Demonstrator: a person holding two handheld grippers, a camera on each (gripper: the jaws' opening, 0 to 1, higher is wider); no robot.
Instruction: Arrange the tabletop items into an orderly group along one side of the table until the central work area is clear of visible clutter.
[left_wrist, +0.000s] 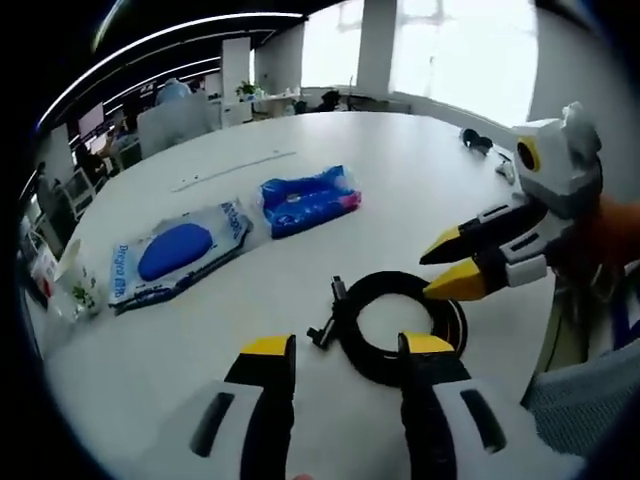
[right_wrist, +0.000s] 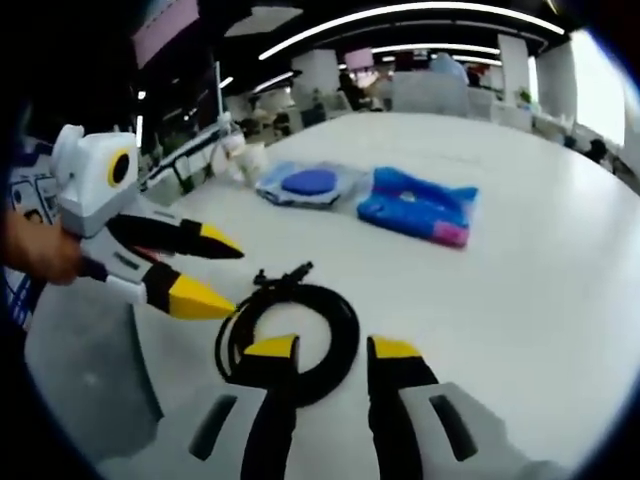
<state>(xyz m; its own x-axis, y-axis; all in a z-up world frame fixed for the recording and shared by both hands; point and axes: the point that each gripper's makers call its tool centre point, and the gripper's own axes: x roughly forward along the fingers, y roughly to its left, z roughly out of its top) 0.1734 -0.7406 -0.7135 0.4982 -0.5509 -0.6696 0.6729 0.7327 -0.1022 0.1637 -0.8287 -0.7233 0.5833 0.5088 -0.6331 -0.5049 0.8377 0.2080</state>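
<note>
Two hand-held grippers, left (left_wrist: 346, 347) and right (right_wrist: 332, 347), both spread, flanking coiled black cable (left_wrist: 398, 327).

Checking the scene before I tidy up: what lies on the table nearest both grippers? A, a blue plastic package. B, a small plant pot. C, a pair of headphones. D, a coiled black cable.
D: the coiled black cable lies just ahead of the left gripper and the right gripper.
</note>
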